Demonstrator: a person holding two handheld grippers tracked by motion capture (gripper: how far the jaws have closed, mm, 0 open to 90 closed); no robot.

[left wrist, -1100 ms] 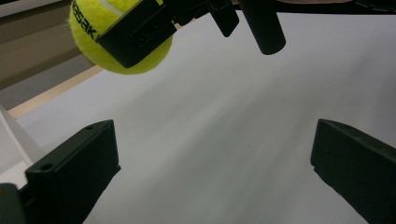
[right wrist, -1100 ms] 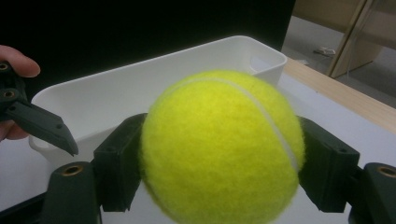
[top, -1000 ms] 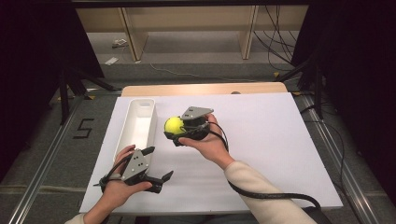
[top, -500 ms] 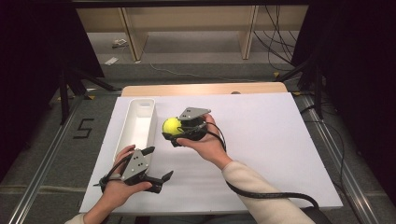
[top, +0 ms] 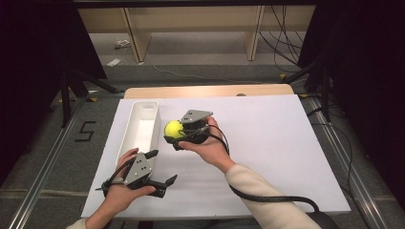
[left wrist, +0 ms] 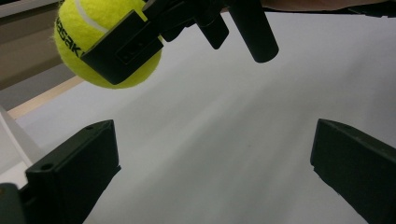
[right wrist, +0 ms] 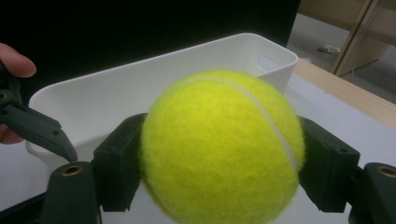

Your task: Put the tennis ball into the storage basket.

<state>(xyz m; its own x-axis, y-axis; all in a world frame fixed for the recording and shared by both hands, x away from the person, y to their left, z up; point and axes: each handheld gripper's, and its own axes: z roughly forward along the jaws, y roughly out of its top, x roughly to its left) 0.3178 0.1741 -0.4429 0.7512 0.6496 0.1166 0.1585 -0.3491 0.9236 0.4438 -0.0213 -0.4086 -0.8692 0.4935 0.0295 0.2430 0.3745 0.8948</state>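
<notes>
Evidently light, springy and fuzzy enough to resist slipping, the tennis ball (right wrist: 219,147) sits pinched across its widest girth by the right gripper (top: 177,133), raised beside the white bin (top: 138,129), while the left gripper (top: 160,168) rests spread wide.

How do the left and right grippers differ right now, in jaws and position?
The right gripper is shut on the tennis ball; the left gripper is open with nothing between its jaws. The right is beside the white bin; the left sits nearer the table's front edge. Both are hand-held over the white tabletop.
</notes>
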